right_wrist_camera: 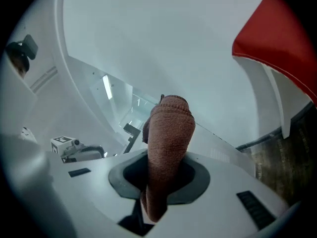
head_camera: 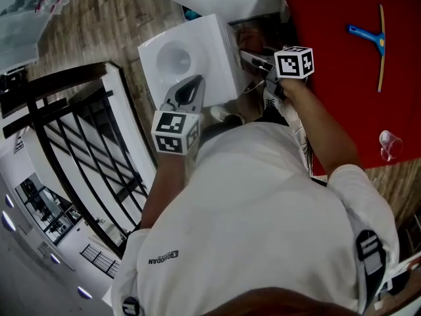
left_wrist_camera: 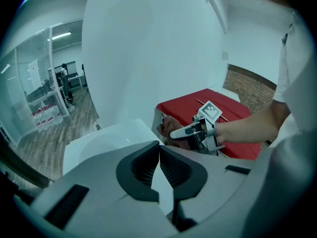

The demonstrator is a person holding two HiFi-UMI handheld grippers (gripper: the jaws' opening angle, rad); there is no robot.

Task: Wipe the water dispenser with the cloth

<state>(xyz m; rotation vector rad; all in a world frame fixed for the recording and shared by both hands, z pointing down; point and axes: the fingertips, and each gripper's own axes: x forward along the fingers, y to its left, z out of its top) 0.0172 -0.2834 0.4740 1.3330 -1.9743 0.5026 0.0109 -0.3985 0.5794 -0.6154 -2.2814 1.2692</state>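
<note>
Cloth of reddish-brown knit is sitting clamped between the jaws of the right gripper, filling the centre of the right gripper view; its folded end is sticking up past the jaw tips and pressing against the glossy white side of the water dispenser.

In the head view, looking steeply down, a person in a white shirt is filling the lower half of the frame; the water dispenser is standing at upper centre, a round recess showing in its white top; the right gripper is reaching to the dispenser's right side, just beside a red table that is taking up the upper right; the left gripper is hovering over the near edge of the dispenser's top.

In the left gripper view, the left gripper is keeping its jaws closed together with nothing between them; the dispenser's top is lying just beyond; the right gripper and the cloth are showing at centre right.

On the red table, a blue-headed squeegee is lying at upper right and a clear plastic cup is lying lower down; a black railing is running along the left side.
</note>
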